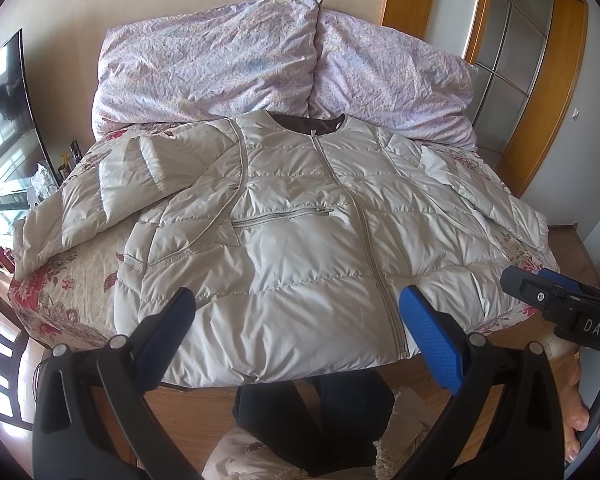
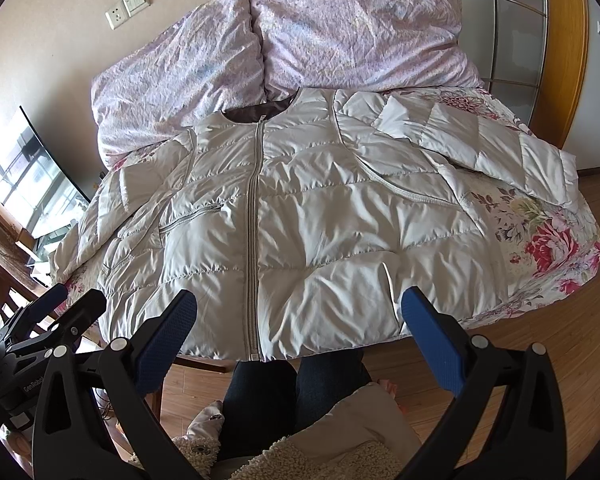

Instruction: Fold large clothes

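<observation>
A large cream quilted down jacket (image 1: pixel 300 240) lies face up and zipped on the bed, collar toward the pillows, hem at the near edge; it also shows in the right wrist view (image 2: pixel 300 232). Its left sleeve (image 1: pixel 100 200) is bent back on itself, and its right sleeve (image 2: pixel 492 148) lies spread out to the right. My left gripper (image 1: pixel 298 300) is open and empty, hovering above the hem near the zipper. My right gripper (image 2: pixel 300 304) is open and empty above the hem; its body also shows in the left wrist view (image 1: pixel 560 304).
Two lilac pillows (image 1: pixel 260 60) lean against the wall at the bed's head. The floral bedspread (image 2: pixel 548 240) covers the bed. A TV (image 1: pixel 4 120) stands to the left, a wooden door frame (image 1: pixel 540 80) to the right. My legs (image 2: pixel 292 392) stand on the wooden floor.
</observation>
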`<state>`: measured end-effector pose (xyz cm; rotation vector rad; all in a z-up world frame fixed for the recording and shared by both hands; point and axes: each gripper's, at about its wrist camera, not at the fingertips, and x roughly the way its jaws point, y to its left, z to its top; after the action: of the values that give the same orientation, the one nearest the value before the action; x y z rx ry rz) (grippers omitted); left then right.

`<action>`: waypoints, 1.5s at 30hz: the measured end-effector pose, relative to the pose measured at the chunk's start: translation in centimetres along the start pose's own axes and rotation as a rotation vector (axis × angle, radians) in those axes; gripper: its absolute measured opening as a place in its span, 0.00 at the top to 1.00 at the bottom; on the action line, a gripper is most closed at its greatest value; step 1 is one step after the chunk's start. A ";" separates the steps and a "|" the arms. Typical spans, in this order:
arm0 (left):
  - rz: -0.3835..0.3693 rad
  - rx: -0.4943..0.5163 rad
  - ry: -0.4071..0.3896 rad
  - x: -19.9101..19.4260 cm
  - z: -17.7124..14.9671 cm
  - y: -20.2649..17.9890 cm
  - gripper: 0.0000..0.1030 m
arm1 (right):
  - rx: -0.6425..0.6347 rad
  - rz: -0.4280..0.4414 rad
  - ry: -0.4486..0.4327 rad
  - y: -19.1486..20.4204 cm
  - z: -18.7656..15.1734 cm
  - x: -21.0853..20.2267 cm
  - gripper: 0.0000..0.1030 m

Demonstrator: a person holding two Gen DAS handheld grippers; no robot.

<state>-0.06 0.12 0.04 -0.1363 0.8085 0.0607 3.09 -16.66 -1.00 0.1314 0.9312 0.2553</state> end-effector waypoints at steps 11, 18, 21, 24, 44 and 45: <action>0.000 0.000 0.000 -0.1 0.0 0.1 0.02 | 0.001 0.002 0.001 -0.2 0.2 -0.1 0.01; 0.000 0.000 0.000 -0.1 0.0 0.1 0.02 | 0.001 0.001 0.001 -0.1 0.0 0.1 0.01; 0.000 -0.001 0.000 -0.1 0.0 0.1 0.02 | 0.002 0.001 0.002 0.0 0.0 0.1 0.01; 0.000 0.000 0.000 -0.1 0.0 0.1 0.02 | 0.002 0.001 0.002 0.0 0.0 0.2 0.01; 0.000 0.000 0.001 -0.1 -0.1 0.5 0.02 | 0.003 0.001 0.002 -0.2 0.1 0.5 0.01; 0.000 0.000 0.001 -0.1 -0.1 0.5 0.02 | 0.004 0.001 0.001 -0.2 0.1 0.5 0.01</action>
<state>-0.29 0.58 0.01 -0.1366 0.8095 0.0605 3.51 -16.68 -1.36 0.1355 0.9329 0.2543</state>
